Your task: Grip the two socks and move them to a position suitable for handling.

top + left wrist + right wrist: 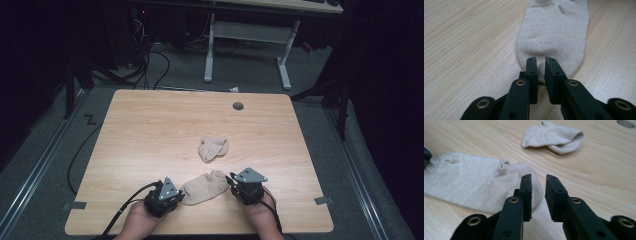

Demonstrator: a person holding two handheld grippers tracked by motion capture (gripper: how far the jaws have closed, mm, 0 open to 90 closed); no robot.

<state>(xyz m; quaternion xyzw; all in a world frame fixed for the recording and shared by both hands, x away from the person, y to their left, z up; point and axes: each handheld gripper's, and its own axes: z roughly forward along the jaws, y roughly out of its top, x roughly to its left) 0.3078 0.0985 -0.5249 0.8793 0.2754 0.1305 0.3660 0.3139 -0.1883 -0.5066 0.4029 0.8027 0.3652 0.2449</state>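
Two tongs flank a flat beige cotton sock (203,187) near the wooden bench's (150,130) front edge.
Left tongs (541,65) and right tongs (538,184) sit narrowly parted, empty, at opposite sock ends, likely to stretch it; a crumpled beige sock (212,148) lies beyond.

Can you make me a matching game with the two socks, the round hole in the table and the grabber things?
Things:
1. near sock
2. far sock
3. round hole
4. left gripper

Descriptions:
A. grey, near the table's far edge
B. crumpled, alone mid-table
C. black jaws at the toe end of a sock
D. lying flat between the two grippers

Pairs: 1-D, 2-B, 3-A, 4-C
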